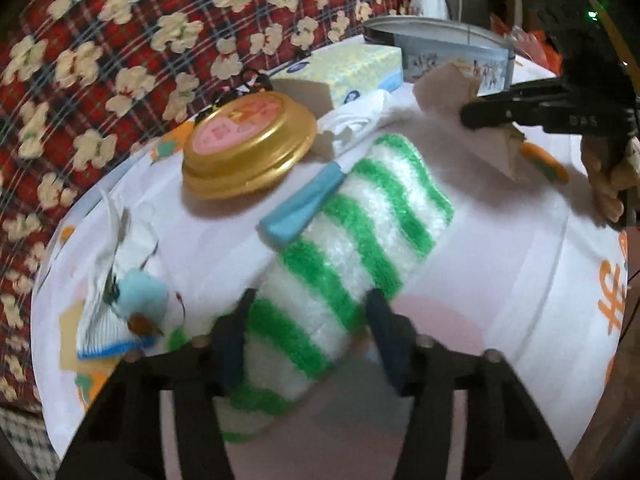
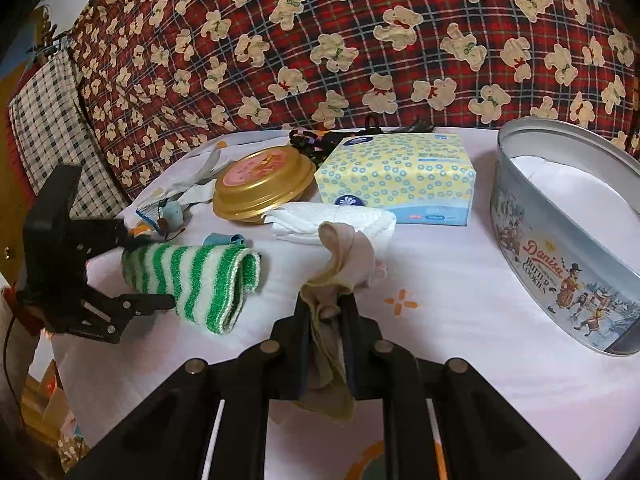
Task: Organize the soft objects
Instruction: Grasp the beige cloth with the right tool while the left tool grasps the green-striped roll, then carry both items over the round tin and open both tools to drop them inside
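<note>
The green-and-white striped cloth (image 1: pixel 352 236) was seen folded on the white-covered desk (image 1: pixel 500 248), and it is taken as the landmark. The left tool (image 1: pixel 310 320) was spread wide around the cloth's near end, one finger on each side; whether the pads touched the pile could not be told. The right tool (image 2: pixel 325 312) was pressed together on a beige sock (image 2: pixel 340 264), which was held bunched above the desk to the right of the striped cloth. A blue sock (image 1: pixel 304 204) was laid against the cloth's far-left edge. Beyond the cloth a gold lid (image 2: pixel 262 188), a white rag (image 2: pixel 332 220) and a tissue box (image 2: pixel 396 176) were found, and far to its right the open cookie tin (image 2: pixel 568 280).
</note>
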A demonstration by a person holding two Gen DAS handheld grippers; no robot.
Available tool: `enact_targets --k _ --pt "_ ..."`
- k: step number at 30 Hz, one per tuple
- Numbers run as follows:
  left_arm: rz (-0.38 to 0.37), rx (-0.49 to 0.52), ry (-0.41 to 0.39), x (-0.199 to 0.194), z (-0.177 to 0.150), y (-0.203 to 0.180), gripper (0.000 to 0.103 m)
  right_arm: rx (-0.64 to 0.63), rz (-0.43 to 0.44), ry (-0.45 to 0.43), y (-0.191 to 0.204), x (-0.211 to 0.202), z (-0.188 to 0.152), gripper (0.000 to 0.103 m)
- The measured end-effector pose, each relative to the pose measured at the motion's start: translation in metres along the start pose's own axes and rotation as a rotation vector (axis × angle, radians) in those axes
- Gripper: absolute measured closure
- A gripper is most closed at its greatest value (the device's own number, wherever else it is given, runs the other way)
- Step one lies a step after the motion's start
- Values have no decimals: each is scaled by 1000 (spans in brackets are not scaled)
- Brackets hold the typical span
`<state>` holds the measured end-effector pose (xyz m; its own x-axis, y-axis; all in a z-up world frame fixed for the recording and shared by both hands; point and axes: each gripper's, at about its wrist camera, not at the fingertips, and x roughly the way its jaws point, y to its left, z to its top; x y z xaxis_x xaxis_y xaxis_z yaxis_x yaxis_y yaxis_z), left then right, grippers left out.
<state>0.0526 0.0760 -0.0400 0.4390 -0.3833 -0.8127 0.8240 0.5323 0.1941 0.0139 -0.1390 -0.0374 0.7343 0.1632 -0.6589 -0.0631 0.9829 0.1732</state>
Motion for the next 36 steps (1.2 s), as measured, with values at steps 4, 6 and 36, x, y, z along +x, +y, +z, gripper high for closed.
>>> enact_targets --k 4,6,36 --pt "-2 -110 -51 -19 -11 -3 80 30 6 0 -6 0 0 87" --pt "-50 -197 -95 -31 -15 -6 84 42 11 -9 -9 -2 0 87" --pt "-66 -507 -479 -59 117 -110 84 90 -140 -440 -75 -158 2 87"
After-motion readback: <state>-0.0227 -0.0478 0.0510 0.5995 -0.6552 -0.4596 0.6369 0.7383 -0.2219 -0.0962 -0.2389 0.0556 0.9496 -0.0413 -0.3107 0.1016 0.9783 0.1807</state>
